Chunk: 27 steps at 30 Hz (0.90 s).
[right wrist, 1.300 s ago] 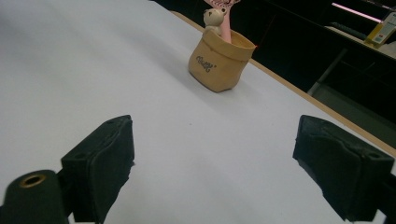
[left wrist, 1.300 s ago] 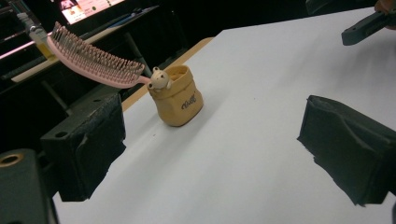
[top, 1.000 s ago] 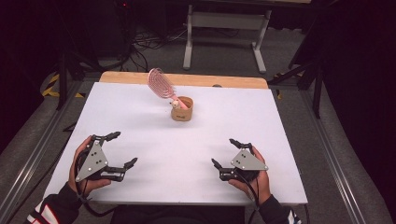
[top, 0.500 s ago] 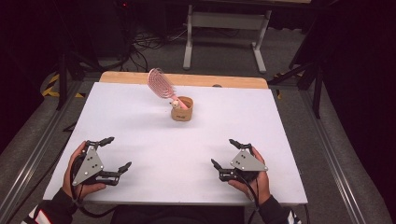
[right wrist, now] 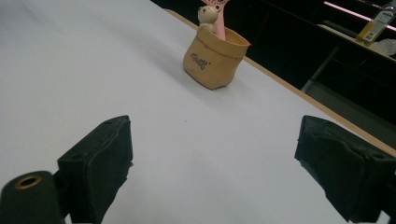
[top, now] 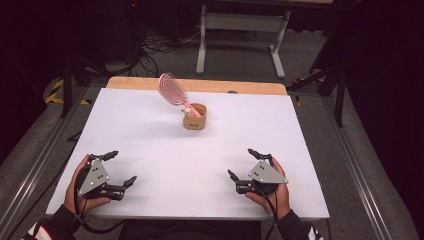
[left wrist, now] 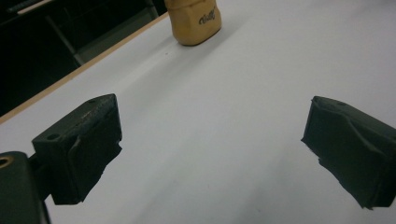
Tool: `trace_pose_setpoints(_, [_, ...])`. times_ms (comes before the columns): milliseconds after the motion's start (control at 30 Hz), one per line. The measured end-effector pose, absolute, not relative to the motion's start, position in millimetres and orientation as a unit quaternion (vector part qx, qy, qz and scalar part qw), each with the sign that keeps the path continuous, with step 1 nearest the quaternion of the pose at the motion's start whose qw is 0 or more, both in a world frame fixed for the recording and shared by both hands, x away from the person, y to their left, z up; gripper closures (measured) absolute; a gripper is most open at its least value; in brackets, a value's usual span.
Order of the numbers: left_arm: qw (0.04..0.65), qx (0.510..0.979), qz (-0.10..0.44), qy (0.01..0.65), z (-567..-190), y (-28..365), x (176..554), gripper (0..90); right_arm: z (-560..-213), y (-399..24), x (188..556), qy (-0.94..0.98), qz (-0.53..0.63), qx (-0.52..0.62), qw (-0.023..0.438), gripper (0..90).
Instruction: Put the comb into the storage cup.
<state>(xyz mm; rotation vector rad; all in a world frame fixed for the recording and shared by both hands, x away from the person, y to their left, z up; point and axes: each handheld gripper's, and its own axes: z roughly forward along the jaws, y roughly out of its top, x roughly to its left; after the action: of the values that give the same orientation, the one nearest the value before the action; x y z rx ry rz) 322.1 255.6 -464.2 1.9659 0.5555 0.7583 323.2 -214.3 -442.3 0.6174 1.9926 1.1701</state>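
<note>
A small tan pouch-like holder point(top: 195, 116) point(left wrist: 194, 21) point(right wrist: 214, 57) stands near the far middle of the white table point(top: 150, 130). A pink hairbrush point(top: 172, 90) leans out of it to the left, its handle in the holder beside a small pale figure point(right wrist: 207, 14). My left gripper point(top: 121, 168) rests near the front left edge, open, nothing between its jaws. At the front right my right gripper point(top: 241, 163) is also open and empty. Both are far from the holder.
A wooden strip point(top: 200, 85) runs along the table's far edge. Beyond it are a grey floor, cables point(top: 150, 50) and a white table frame point(top: 240, 25). Metal rails point(top: 30, 165) flank the table on both sides.
My left gripper has drawn back toward the front left corner of the table. The right gripper, holder and brush have stayed put.
</note>
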Motion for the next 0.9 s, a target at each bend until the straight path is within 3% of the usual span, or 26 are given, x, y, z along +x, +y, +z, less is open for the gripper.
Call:
trace_pose_setpoints(333, [0.454, 0.799, 0.296, 0.262, -469.3, 250.6, 327.5, 5.5, -444.5, -219.5, 324.4, 0.771, 0.46, 0.245, 0.367, 7.5])
trace_pose_setpoints(900, [0.462, 0.798, 0.291, 0.256, -469.7, 247.3, 327.4, 6.1, -444.2, -222.9, 323.1, 0.765, 0.468, 0.246, 0.367, 6.5])
